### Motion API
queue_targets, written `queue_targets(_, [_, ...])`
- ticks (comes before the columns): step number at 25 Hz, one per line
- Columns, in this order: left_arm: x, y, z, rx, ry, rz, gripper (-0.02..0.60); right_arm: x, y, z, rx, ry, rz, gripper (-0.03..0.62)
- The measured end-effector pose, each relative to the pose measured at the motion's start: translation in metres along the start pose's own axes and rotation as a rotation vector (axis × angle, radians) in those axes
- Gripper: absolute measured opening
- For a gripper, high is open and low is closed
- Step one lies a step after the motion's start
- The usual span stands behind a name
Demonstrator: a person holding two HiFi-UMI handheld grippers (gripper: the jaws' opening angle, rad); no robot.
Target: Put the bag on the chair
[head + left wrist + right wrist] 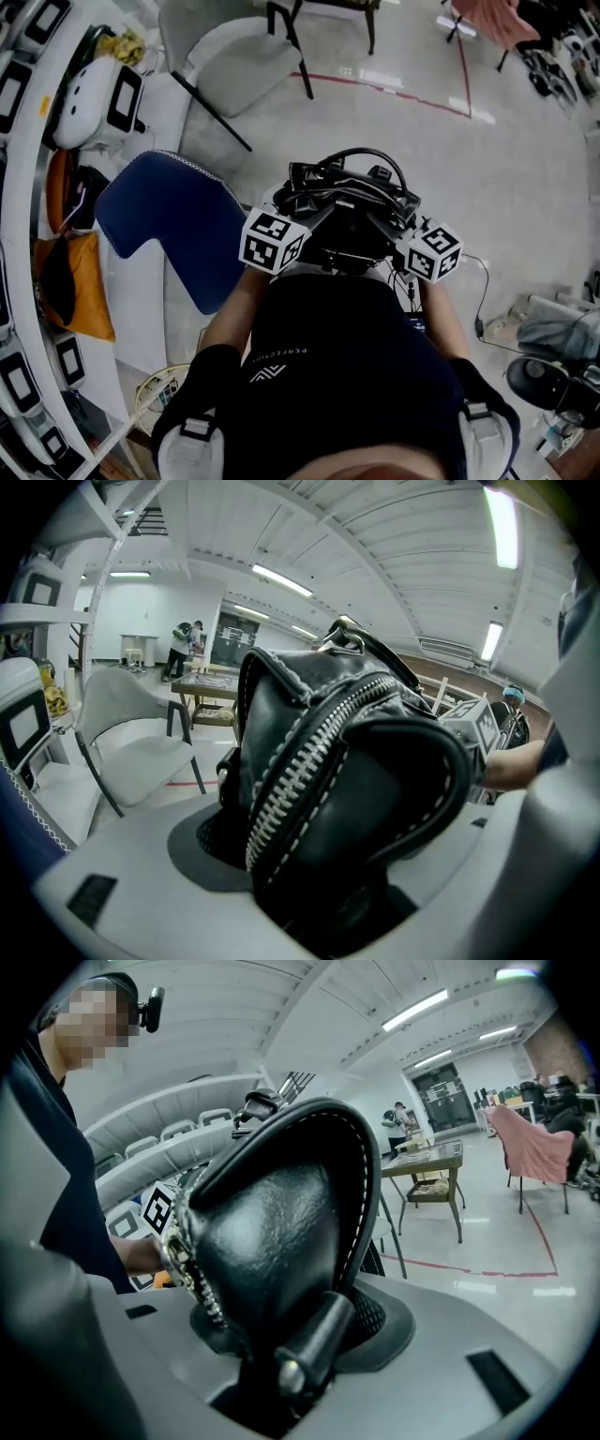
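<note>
A black leather bag [345, 202] with a silver zipper and a looped handle hangs in the air in front of the person, held between both grippers. My left gripper [298, 223] is shut on the bag's left end [319, 789], whose zipper runs into the jaws. At the other side, my right gripper [398, 232] is shut on the right end [272, 1241]. A blue padded chair [178, 220] stands just left of the bag and lower. A white chair [234, 56] with black legs stands farther ahead, also seen as the white chair [131, 742] in the left gripper view.
A curved white wall with screens [23, 141] and an orange cushion [80, 281] line the left. Red floor tape [394, 89] marks the floor ahead. A wooden table [427, 1162] and a pink-draped chair [530, 1147] stand beyond. Cables and gear [553, 375] lie at right.
</note>
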State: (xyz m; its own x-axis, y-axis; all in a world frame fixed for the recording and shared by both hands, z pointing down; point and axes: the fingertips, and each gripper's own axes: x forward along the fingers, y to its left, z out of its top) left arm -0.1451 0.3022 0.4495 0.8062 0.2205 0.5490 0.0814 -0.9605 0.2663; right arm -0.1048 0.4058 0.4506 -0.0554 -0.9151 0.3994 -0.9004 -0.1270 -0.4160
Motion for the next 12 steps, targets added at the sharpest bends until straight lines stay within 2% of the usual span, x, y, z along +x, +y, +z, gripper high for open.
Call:
queue_targets(4, [-0.006, 0.014, 0.010, -0.002, -0.013, 0.026, 0.355, 0.012, 0.000, 0.014, -0.011, -0.002, 0.013, 0.204])
queue_targets(12, [0.008, 0.070, 0.027, -0.065, -0.030, 0.121, 0.356, 0.069, -0.031, 0.044, -0.057, 0.037, 0.108, 0.204])
